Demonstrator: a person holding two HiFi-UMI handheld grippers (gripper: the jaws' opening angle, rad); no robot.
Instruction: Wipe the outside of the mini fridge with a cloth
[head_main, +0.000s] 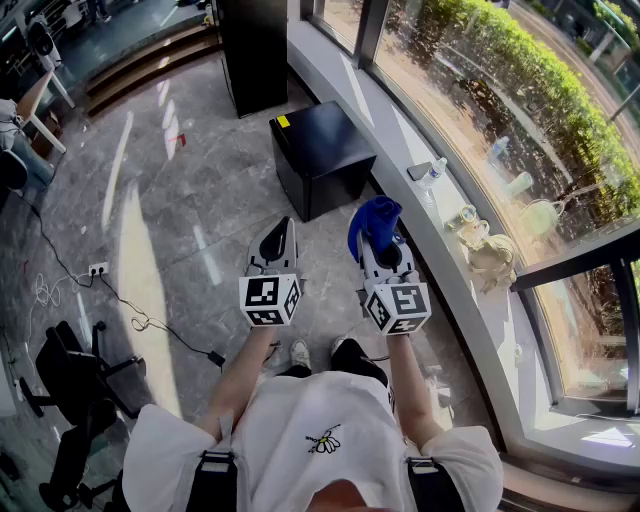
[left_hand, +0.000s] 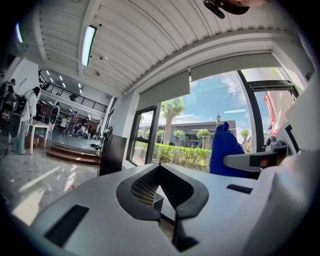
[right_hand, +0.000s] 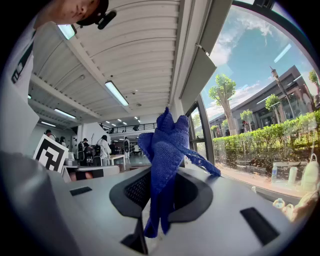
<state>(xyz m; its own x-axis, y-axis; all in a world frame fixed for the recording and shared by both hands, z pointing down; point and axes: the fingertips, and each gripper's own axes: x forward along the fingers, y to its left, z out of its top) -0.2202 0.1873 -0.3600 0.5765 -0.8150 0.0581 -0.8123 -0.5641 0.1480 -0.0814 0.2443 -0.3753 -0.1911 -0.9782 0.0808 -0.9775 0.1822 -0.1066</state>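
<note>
Your right gripper (head_main: 380, 250) was squeezed tight on the blue cloth (head_main: 374, 220). The cloth stuck up out of its jaws. Your left gripper (head_main: 277, 235) had its jaws pressed together with nothing in them. The black mini fridge (head_main: 320, 150) sat on the floor (head_main: 180, 220) just ahead of both grippers, not touching them.

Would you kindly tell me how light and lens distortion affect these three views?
Head view: sun glare streaks the grey stone floor. Left gripper view: fisheye bends the white slatted ceiling. Right gripper view: blue knitted cloth sharp, corners vignetted black.
</note>
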